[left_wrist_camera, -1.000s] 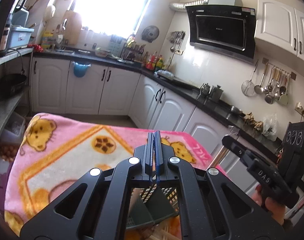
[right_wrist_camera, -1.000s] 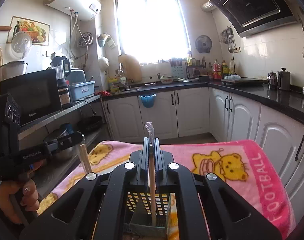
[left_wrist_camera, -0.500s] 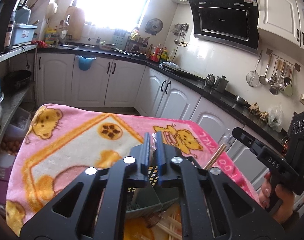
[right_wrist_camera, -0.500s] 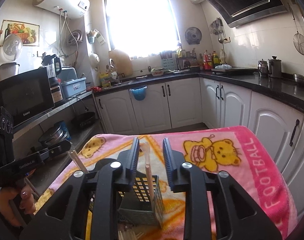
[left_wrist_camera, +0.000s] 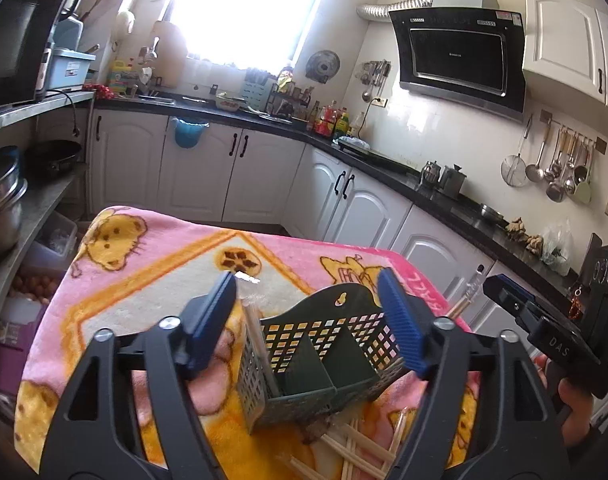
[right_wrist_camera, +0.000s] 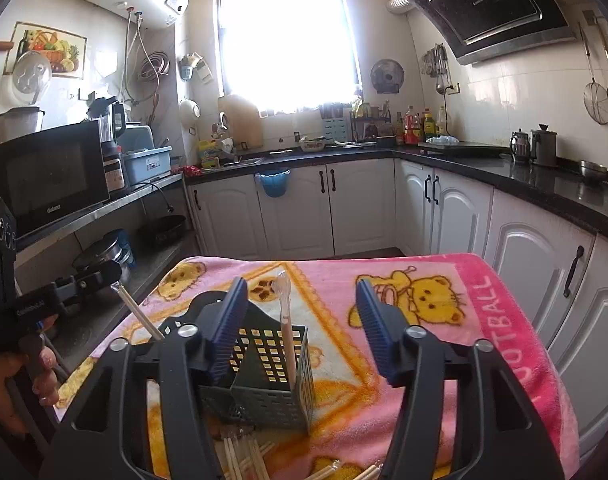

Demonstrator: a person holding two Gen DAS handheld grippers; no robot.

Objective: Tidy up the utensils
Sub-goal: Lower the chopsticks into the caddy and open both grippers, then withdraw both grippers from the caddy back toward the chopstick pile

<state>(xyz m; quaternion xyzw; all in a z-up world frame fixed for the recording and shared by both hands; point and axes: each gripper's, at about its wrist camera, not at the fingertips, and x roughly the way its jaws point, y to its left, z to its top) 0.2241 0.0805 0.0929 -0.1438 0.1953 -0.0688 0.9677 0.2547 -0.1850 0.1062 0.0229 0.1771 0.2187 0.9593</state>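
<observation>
Both the left hand-held gripper (left_wrist_camera: 306, 320) and right hand-held gripper (right_wrist_camera: 301, 330) are spread wide, empty. The light caddy (right_wrist_camera: 271, 376) could tip if bumped, spilling its wrapped chopsticks (right_wrist_camera: 286, 320).

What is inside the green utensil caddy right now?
The green caddy holds wrapped chopsticks standing in two compartments. The compartment floors are hidden by its walls.
</observation>
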